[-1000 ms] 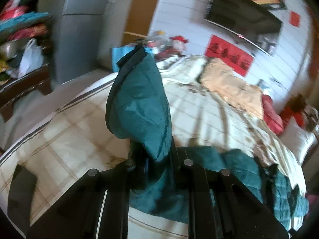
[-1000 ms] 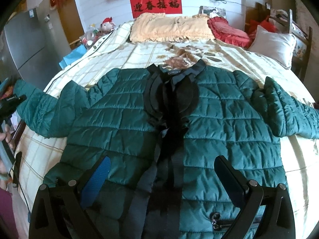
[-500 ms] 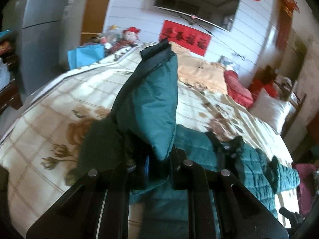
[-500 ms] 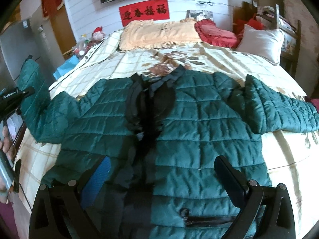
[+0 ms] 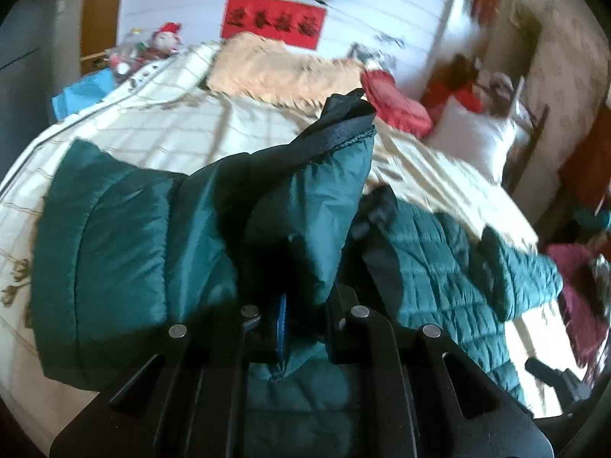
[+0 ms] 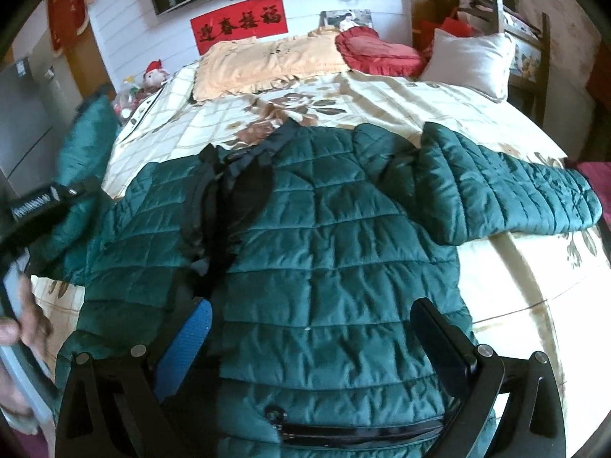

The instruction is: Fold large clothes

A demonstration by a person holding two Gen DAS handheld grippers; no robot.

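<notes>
My left claw (image 5: 303,305) is clamped narrow on the jacket's left sleeve (image 5: 305,198), whose black cuff (image 5: 343,122) stands raised above the pinch, over the jacket's left half. The green quilted jacket (image 6: 336,252) lies front-up on the bed (image 6: 515,305), collar toward the headboard edge, hem toward the foot edge nearest me. Its other sleeve (image 6: 508,191) lies flat, stretched toward the bed's right edge. My right claw (image 6: 311,347) hangs wide above the jacket's hem, gripping nothing. A yellow pillow (image 6: 267,61), red cushion (image 6: 378,51) and white pillow (image 6: 469,57) line the headboard edge.
</notes>
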